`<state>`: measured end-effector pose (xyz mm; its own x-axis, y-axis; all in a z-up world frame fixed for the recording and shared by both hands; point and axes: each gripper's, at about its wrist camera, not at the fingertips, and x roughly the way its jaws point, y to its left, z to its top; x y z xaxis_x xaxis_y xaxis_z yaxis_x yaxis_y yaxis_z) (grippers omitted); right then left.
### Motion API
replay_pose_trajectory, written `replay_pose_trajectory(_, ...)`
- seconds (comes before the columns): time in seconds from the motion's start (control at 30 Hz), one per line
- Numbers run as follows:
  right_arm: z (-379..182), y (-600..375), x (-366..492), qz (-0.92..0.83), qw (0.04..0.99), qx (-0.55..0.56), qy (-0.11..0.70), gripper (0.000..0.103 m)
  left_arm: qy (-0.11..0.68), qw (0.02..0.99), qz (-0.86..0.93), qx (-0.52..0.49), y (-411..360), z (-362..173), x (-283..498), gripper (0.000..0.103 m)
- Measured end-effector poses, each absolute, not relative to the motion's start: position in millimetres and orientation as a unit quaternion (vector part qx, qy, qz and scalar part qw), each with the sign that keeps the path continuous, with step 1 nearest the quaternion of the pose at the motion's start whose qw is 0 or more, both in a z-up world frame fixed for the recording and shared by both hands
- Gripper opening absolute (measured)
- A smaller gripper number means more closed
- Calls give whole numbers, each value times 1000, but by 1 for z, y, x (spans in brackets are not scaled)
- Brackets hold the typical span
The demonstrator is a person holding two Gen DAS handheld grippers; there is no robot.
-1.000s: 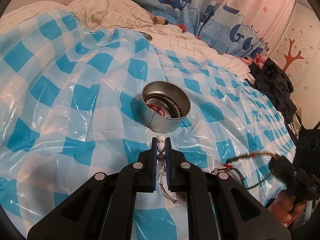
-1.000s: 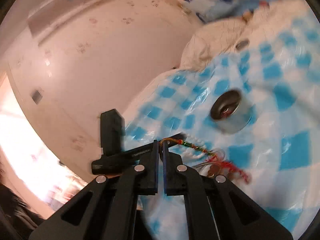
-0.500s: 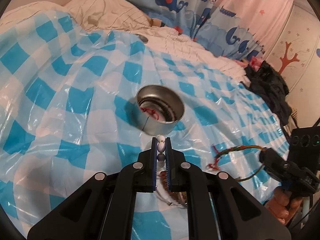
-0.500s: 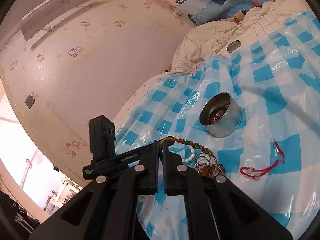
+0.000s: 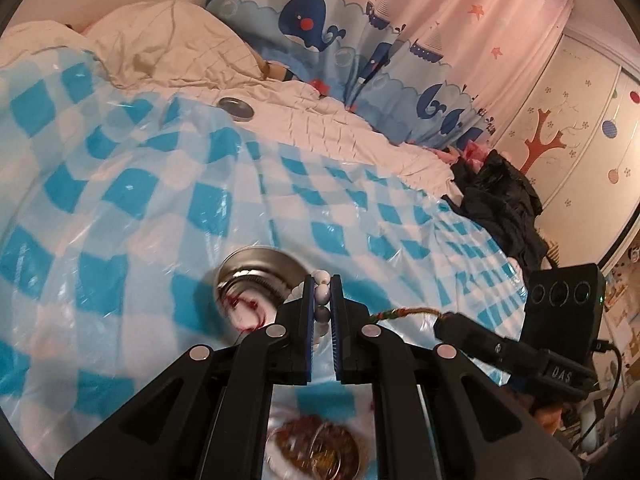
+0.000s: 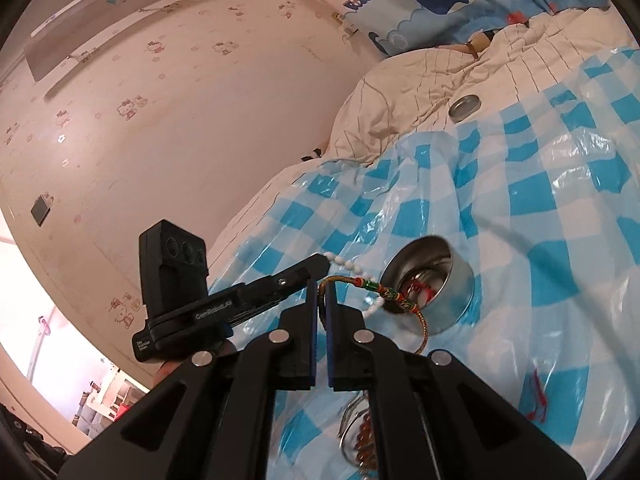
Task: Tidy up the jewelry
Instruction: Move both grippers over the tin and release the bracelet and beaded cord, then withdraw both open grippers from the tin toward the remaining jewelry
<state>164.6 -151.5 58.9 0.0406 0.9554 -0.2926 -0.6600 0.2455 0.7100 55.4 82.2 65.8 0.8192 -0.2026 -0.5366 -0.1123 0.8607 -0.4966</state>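
Across bed: blue-and-white checked plastic sheet [image 5: 132, 184] spread over cream quilt [image 5: 168, 56], whale-print curtain [image 5: 320, 20] behind, dark heap of clothes [image 5: 500, 200] at far right edge

On sheet, middle: round metal tin [image 6: 436, 280], open, upright, with red cord and a dark beaded coil inside. Flat round metal lid [image 5: 236, 109] well apart from tin, lying on quilt just past sheet's far edge

Left gripper [image 5: 322, 296]: pressed together on white bead bracelet [image 5: 322, 291], beads stacked between blue pads, rest of strand drooping below fingers. Held just beside near rim of tin, above sheet. From right wrist view, white beads trailing off left fingertip towards tin

Right gripper [image 6: 320, 292]: pinched tight on multicoloured woven cord bracelet [image 6: 384, 291], cord arching out from pads to the right, crossing in front of tin, thin tail hanging down. Cannot tell whether cord touches tin

Near edge of sheet, under both grippers: brown bead bracelet with metal ring [image 5: 320, 452], blurred. Loose red string [image 6: 538, 398] on sheet, right of right gripper, apart from tin
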Motion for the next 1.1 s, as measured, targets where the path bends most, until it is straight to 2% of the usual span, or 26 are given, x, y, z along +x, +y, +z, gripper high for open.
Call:
replay_pose_trajectory(0.07,60,-147,172,581,695,195,376,4,307,912,-31,-270,86,61,74,7)
replay_pose_trajectory(0.23,60,-131,187,578,702,178,377,4,413,882,65,-217,95,27,112,15)
replay_pose_trajectory(0.33,59,-120,195,581,697,178,381,4,403,883,78,-226,104,37,100,31)
replay_pose_trajectory(0.37,60,-115,198,583,695,178,381,4,390,890,89,-220,107,45,92,43)
replay_pose_trajectory(0.4,62,-110,199,585,695,175,380,4,381,893,97,-219,110,50,85,49)
replay_pose_trajectory(0.57,62,-75,197,575,718,111,375,5,366,891,112,-242,127,58,59,52)
replay_pose_trajectory(0.63,49,-64,199,560,721,95,396,7,366,890,116,-248,133,59,54,52)
replay_pose_trajectory(0.67,43,-62,200,547,728,86,404,29,365,889,117,-249,136,59,52,52)
replay_pose_trajectory(0.7,37,-62,200,529,739,72,411,60,364,889,117,-252,137,60,49,53)
replay_pose_trajectory(0.73,33,-63,200,520,745,68,414,66,363,889,116,-253,137,59,47,54)
replay_pose_trajectory(1.1,35,-124,205,461,775,97,422,66,375,888,109,-242,126,54,39,59)
